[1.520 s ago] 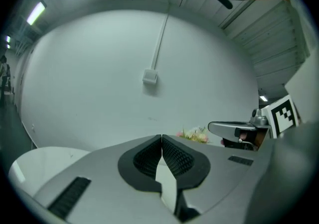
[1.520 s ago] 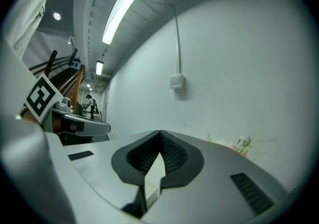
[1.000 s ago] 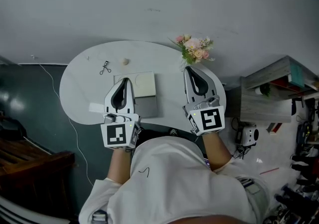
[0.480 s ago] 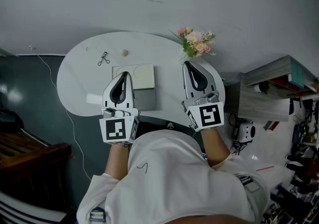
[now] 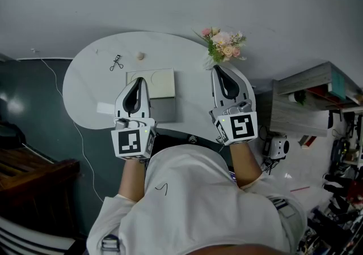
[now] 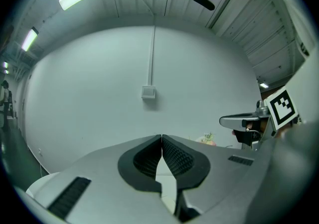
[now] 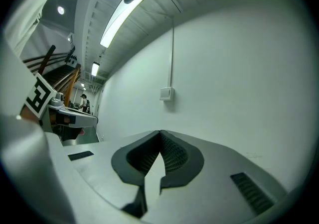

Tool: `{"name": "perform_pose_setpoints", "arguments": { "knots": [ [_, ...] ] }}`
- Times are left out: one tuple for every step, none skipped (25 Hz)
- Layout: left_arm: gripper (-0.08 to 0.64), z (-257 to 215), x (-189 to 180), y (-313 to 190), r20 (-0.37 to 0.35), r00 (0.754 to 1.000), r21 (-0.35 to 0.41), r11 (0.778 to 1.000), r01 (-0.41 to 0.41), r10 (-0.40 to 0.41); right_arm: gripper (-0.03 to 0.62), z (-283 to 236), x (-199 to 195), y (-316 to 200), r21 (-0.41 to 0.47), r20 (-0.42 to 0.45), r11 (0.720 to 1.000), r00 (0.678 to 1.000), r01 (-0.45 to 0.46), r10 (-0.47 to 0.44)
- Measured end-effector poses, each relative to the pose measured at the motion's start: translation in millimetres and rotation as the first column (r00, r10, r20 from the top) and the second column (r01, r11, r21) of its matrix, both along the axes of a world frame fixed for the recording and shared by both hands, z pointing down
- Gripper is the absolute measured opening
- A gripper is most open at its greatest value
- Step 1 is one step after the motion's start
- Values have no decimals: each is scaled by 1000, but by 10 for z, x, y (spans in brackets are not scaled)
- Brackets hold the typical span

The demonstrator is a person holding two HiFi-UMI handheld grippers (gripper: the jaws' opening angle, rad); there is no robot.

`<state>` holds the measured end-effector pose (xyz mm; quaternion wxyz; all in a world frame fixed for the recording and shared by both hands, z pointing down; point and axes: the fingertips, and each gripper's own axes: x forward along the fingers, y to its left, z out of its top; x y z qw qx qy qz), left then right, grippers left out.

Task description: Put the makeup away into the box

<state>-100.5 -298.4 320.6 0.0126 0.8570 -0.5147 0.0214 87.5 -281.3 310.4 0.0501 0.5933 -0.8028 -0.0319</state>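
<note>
Now, the 2 grippers hang level over the white table, side by side and apart. The left gripper has its jaws pressed together with nothing between them. The right gripper is likewise closed and empty. The flat box lies between them, just right of the left gripper. An eyelash curler and a small beige piece lie beyond the left gripper's tips, the curler further left. Pink flowers stand just beyond the right gripper.

The table is white, the box cream and grey, the flowers pink.
</note>
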Motion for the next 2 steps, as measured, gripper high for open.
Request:
{"name": "perform_pose_setpoints", "arguments": {
  "knots": [
    [20,21,-17,-11,1,1000,-6,1000,6,-6,-2,14,21,-10,-4,-1,1000,1000,-4,4],
    [20,42,-33,-21,2,1000,-13,1000,11,-11,-2,30,42,-21,-9,-1,1000,1000,-7,7]
  ]
}}
